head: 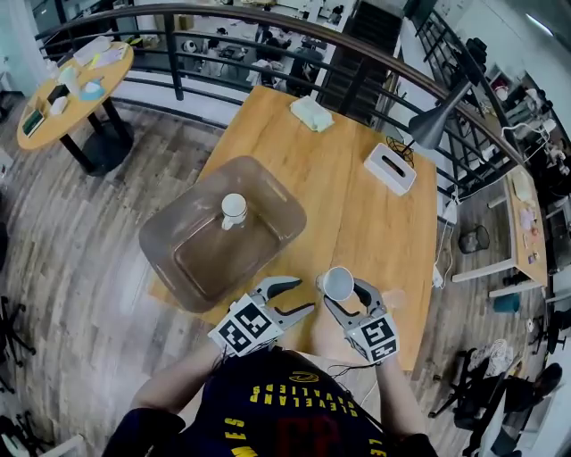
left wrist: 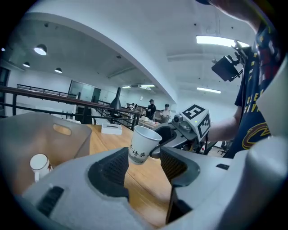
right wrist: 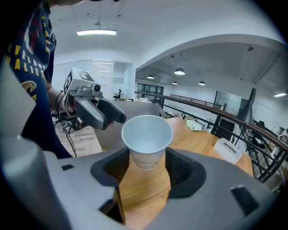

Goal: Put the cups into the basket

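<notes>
The right claw (head: pixel 344 293) is closed on a white paper cup (head: pixel 337 282), its pads pressing the lower part of the cup from both sides. In the right gripper view the cup (right wrist: pixel 146 137) sits mouth-up between the pads of that claw (right wrist: pixel 146 164), its empty pale interior facing the camera and some dark print showing near its base. The left gripper view shows the same cup (left wrist: pixel 141 143) tilted a little and held clear of the wooden counter (left wrist: pixel 112 146), with dark characters printed on its side.

The left claw (head: pixel 299 296) is just beside the right one, over the near edge of the counter (head: pixel 357 205). Its jaws stand wide apart with nothing between them. In its own view the left claw (left wrist: pixel 146 167) frames bare wood, with the held cup farther off.

A translucent brownish plastic basket (head: pixel 169 223) sits at the left side of the counter, partly overhanging the edge. A second paper cup (head: pixel 234 210) stands upright inside it, towards the far end. The left gripper view shows this second cup (left wrist: pixel 39 164) low inside the basket, behind its wall (left wrist: pixel 45 134).

Farther along the counter lie a white tissue box (head: pixel 390 168) near the right edge and a pale folded cloth (head: pixel 311 113) at the far end. A grey desk lamp (head: pixel 434 120) leans over the right side. Beyond the counter runs a dark curved railing (head: pixel 268 18), and a round table (head: pixel 76 94) stands off to the upper left.
</notes>
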Demonstrator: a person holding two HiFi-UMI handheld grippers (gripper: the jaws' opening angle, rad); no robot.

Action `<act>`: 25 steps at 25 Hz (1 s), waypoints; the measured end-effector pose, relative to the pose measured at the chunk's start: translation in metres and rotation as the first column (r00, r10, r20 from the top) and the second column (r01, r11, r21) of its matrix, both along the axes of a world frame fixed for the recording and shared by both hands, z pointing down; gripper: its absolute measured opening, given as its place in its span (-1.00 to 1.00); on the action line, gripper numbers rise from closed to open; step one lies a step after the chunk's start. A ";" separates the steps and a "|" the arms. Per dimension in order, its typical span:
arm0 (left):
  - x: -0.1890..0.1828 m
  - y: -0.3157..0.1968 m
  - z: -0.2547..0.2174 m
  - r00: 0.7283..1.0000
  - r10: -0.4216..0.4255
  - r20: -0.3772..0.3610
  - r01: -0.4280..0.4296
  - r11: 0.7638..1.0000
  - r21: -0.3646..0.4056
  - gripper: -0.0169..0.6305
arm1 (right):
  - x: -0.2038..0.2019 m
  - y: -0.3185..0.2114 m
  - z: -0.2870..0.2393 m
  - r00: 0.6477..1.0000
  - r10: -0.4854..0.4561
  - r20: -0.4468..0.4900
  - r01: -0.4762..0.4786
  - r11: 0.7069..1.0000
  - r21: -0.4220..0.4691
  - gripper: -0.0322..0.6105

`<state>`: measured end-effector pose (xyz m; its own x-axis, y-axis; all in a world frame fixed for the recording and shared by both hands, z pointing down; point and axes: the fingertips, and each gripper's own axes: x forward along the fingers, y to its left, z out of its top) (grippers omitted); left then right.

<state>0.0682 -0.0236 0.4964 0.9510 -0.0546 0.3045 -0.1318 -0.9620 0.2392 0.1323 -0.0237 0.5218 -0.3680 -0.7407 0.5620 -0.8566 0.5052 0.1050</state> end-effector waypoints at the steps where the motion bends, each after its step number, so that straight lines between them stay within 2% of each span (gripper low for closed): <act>1: -0.002 -0.003 -0.003 1.000 -0.024 0.000 0.024 1.000 0.002 -0.24 | -0.001 -0.002 -0.003 1.000 -0.022 0.004 0.022 1.000 0.007 -0.11; 6: -0.021 -0.015 -0.016 0.988 -0.152 0.015 0.152 0.988 0.024 -0.24 | -0.009 -0.021 -0.033 0.990 -0.132 0.041 0.130 0.990 0.062 -0.11; 12: -0.042 -0.014 -0.023 0.958 -0.283 0.047 0.282 0.959 0.034 -0.24 | -0.031 -0.035 -0.056 0.956 -0.286 0.057 0.278 0.953 0.119 -0.11; 19: -0.073 -0.004 -0.020 0.904 -0.416 0.100 0.414 0.910 0.039 -0.24 | -0.064 -0.043 -0.066 0.906 -0.412 0.094 0.394 0.905 0.163 -0.11; 25: -0.093 -0.003 -0.033 0.860 -0.499 0.106 0.493 0.866 0.084 -0.24 | -0.081 -0.049 -0.078 0.873 -0.480 0.082 0.457 0.866 0.205 -0.11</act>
